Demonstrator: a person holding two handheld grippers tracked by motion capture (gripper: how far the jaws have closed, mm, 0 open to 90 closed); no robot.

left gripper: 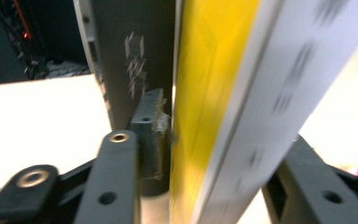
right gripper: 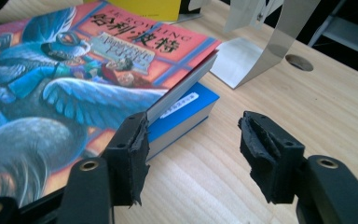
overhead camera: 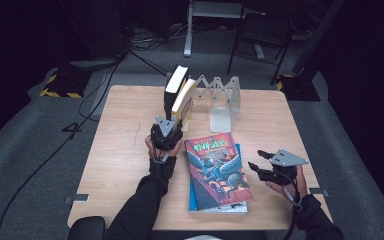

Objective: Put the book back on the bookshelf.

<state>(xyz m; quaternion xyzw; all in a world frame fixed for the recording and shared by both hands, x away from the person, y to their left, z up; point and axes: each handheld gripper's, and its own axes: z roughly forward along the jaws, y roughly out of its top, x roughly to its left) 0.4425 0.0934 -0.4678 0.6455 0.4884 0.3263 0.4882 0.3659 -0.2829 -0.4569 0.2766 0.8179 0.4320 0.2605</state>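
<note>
The yellow book (overhead camera: 184, 102) stands nearly upright at the far middle of the bench (overhead camera: 125, 150), leaning left against a black book (overhead camera: 174, 87) that stands just beside it. In the left gripper view, the yellow book (left gripper: 214, 93) sits between my left hand-held gripper's (left gripper: 214, 158) jaws, blurred, with the black book (left gripper: 135, 60) behind the left pad. That pad sits just beside the yellow cover, but I cannot tell whether it presses; the right jaw looks clear of the white page edge, so I read the jaws as spread around the book. In the high view, the left hand-held gripper (overhead camera: 172, 120) sits at the near foot of the two books. To their right stands a metal bookend (overhead camera: 223, 100). Nearer me, a red book (overhead camera: 217, 170) lies flat on a blue book (overhead camera: 194, 197). My right hand-held gripper (overhead camera: 260, 160) hangs right of that stack, jaws spread and holding nothing, pointing left toward it.
</note>
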